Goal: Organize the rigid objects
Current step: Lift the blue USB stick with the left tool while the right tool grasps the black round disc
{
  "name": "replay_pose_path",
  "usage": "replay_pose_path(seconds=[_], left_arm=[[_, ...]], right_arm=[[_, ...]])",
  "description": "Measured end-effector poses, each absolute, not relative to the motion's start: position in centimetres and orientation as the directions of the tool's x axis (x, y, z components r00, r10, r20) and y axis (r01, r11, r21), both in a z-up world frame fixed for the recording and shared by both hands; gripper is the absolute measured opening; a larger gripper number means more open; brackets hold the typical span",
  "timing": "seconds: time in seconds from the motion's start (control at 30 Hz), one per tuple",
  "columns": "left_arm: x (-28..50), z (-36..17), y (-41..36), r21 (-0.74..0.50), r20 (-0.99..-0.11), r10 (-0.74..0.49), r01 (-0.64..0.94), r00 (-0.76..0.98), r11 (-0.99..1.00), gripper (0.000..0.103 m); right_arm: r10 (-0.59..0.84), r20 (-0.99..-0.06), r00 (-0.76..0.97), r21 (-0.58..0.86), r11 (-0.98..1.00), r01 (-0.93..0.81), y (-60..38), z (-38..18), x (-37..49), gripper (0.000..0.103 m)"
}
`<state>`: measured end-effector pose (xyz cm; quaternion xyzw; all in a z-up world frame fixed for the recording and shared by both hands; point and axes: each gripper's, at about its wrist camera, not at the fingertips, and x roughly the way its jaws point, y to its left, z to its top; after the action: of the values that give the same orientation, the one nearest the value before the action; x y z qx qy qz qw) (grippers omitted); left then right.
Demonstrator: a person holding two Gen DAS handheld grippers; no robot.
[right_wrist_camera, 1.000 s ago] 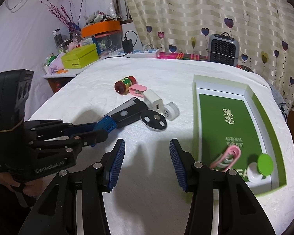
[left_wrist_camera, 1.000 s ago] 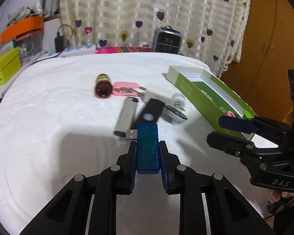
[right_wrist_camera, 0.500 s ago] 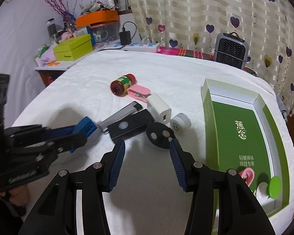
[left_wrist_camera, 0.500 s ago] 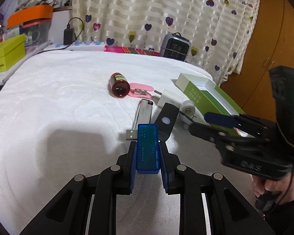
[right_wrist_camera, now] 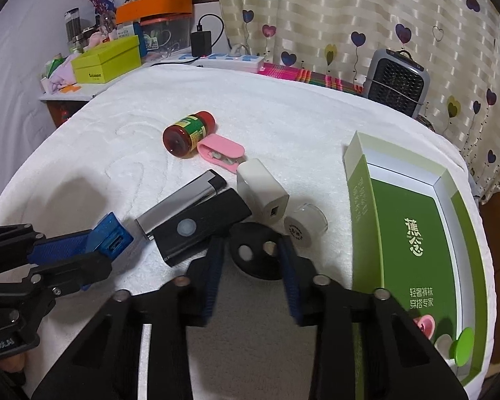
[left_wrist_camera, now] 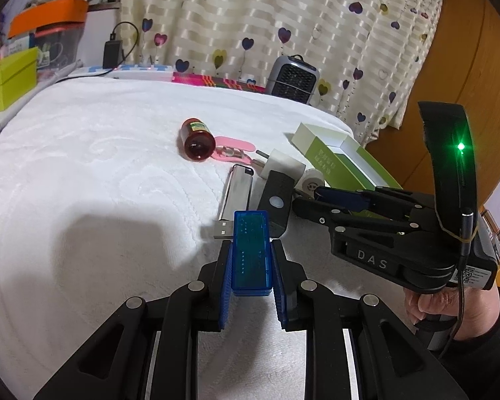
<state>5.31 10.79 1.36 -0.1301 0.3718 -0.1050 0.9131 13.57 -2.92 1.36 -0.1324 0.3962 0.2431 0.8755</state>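
My left gripper [left_wrist_camera: 251,256] is shut on a blue translucent USB stick [left_wrist_camera: 251,250], held just above the white cloth; it also shows at the left of the right wrist view [right_wrist_camera: 110,250]. My right gripper [right_wrist_camera: 251,266] is closing with a black round disc [right_wrist_camera: 255,255] between its blurred fingers, and a thin gap remains at the left pad. Beside the disc lie a black flat remote [right_wrist_camera: 200,225], a silver lighter [right_wrist_camera: 180,201], a white charger [right_wrist_camera: 261,191] and a small white jar [right_wrist_camera: 305,226]. Farther back lie a red bottle [right_wrist_camera: 186,130] and a pink clip [right_wrist_camera: 221,151].
An open green box [right_wrist_camera: 360,206] stands at the right, with a pink clip [right_wrist_camera: 425,325] and a green-capped item [right_wrist_camera: 461,346] in its near end. A grey heater [right_wrist_camera: 396,81], a power strip [right_wrist_camera: 226,60] and a lime box [right_wrist_camera: 106,58] line the far edge.
My right gripper has moved forward and down to the pile, and its jaws have narrowed around the black disc. The left gripper shifted slightly, then held still with the blue stick.
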Motion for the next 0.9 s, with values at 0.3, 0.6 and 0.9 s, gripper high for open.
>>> replay_pose_path(seconds=[0.3, 0.6, 0.9], left_arm=[[5.2, 1.3, 10.8, -0.310, -0.651, -0.276, 0.085, 0.707, 0.947, 0.021], [4.3, 2.0, 9.7, -0.241, -0.643, -0.215, 0.073, 0.735, 0.968, 0.021], [3.6, 2.8, 8.5, -0.219, -0.640, -0.197, 0.070, 0.743, 0.973, 0.021]], right_arm=[[0.380, -0.725, 0.575, 0.003, 0.836, -0.549, -3.6, 2.3, 12.1, 0.031], [0.450, -0.689, 0.567, 0.052, 0.812, -0.582, -4.5, 2.7, 9.7, 0.031], [0.491, -0.667, 0.560, 0.091, 0.800, -0.593, -5.5, 3.1, 8.7, 0.031]])
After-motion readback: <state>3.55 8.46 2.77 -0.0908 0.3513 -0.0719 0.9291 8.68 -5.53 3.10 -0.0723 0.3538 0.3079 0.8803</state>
